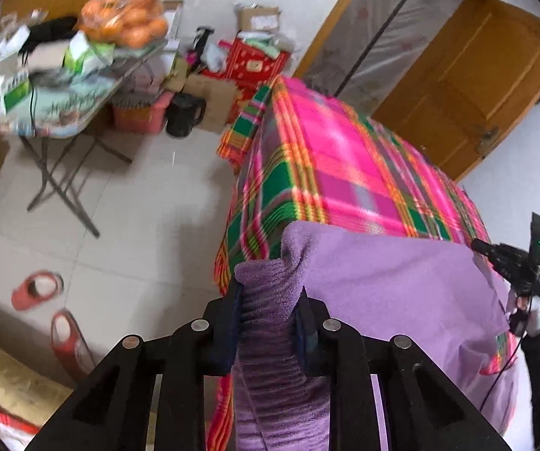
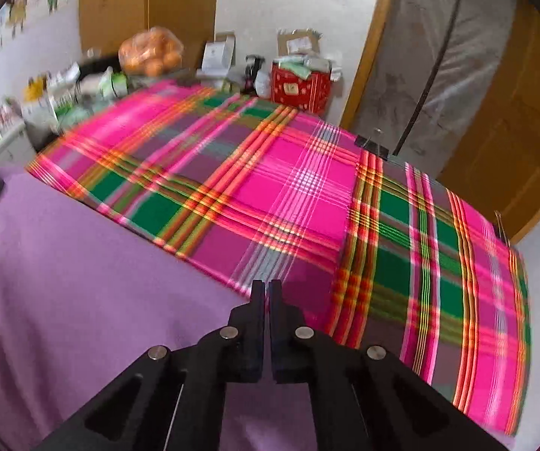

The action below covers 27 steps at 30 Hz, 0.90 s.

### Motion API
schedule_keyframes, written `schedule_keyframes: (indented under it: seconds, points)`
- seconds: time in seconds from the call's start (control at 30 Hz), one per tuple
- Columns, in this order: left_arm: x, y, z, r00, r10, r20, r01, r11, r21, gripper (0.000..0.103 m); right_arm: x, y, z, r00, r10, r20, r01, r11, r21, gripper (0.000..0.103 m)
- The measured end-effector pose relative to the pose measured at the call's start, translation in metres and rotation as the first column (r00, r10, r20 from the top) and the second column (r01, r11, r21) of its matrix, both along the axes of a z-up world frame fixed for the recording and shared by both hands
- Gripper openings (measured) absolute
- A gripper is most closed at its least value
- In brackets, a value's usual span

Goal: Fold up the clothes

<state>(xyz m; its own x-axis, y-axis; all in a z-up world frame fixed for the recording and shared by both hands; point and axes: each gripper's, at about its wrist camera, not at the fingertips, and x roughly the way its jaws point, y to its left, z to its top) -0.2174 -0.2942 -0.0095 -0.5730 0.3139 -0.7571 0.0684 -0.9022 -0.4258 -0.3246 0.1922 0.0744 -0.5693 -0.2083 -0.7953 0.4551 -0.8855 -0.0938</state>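
A purple fleece garment [image 1: 390, 285] lies over the near part of a table covered with a pink, green and orange plaid cloth [image 1: 330, 165]. My left gripper [image 1: 270, 300] is shut on a ribbed purple cuff [image 1: 266, 323] of the garment at the table's left corner. My right gripper [image 2: 266, 289] is shut at the garment's [image 2: 82, 270] far edge, over the plaid cloth [image 2: 307, 188]; whether it pinches fabric is hidden. It also shows in the left wrist view [image 1: 510, 259] at the garment's right corner.
A folding table [image 1: 56, 101] with a bag of oranges [image 1: 127, 15] and boxes stands at the left. A black kettle [image 1: 183, 112], red boxes [image 1: 255, 60] and cardboard sit on the floor. Two red slippers [image 1: 37, 289] lie on the tiles. A wooden door [image 1: 469, 86] is behind.
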Motion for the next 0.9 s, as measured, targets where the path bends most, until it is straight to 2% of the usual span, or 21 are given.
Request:
schedule_keyframes:
  seconds: [0.03,0.13,0.27,0.37,0.5,0.6,0.7,0.73,0.77,0.83,0.9]
  points:
    - [0.0,-0.003,-0.001,1.0,0.002,0.009,-0.002,1.0,0.014,0.028,0.013,0.004,0.007,1.0,0.012,-0.009,-0.013,0.999,-0.039,0.004]
    - [0.005,-0.012,0.007,1.0,0.027,-0.008,-0.027,0.999,0.019,0.033,0.057,0.004,0.023,0.996,0.076,-0.035,-0.08,0.991,-0.105,0.023]
    - [0.02,-0.014,0.033,0.997,0.059,-0.059,-0.06,0.998,-0.019,0.035,0.124,-0.016,0.026,0.976,0.216,-0.037,-0.218,0.967,-0.129,0.024]
    - [0.033,0.009,0.053,0.996,0.0,-0.087,-0.005,0.999,-0.053,0.035,0.162,-0.046,0.02,0.941,0.338,-0.013,-0.336,0.931,-0.143,0.024]
    - [0.055,0.064,0.079,0.983,-0.148,-0.112,0.138,0.986,-0.093,0.035,0.176,-0.08,0.004,0.893,0.449,0.021,-0.445,0.891,-0.092,0.024]
    - [0.079,0.111,0.086,0.957,-0.27,-0.106,0.259,0.96,-0.111,0.035,0.171,-0.091,-0.007,0.903,0.429,0.03,-0.426,0.901,-0.078,0.024]
    - [0.099,0.144,0.073,0.935,-0.351,-0.053,0.341,0.929,-0.146,0.035,0.161,-0.092,-0.009,0.915,0.403,0.033,-0.399,0.913,-0.086,0.024]
    - [0.102,0.148,0.067,0.932,-0.361,-0.027,0.353,0.922,-0.158,0.035,0.159,-0.092,-0.011,0.917,0.397,0.042,-0.392,0.915,-0.09,0.02]
    - [0.105,0.152,0.06,0.929,-0.371,-0.001,0.366,0.915,-0.169,0.035,0.158,-0.092,-0.015,0.919,0.39,0.062,-0.385,0.919,-0.084,0.006]
    - [0.112,0.159,0.047,0.921,-0.385,0.051,0.388,0.902,-0.188,0.035,0.167,-0.091,-0.014,0.913,0.403,0.066,-0.396,0.912,-0.104,0.006]
    - [0.115,0.156,0.036,0.922,-0.376,0.096,0.388,0.902,-0.19,0.035,0.175,-0.089,-0.01,0.903,0.427,0.056,-0.418,0.9,-0.126,0.006]
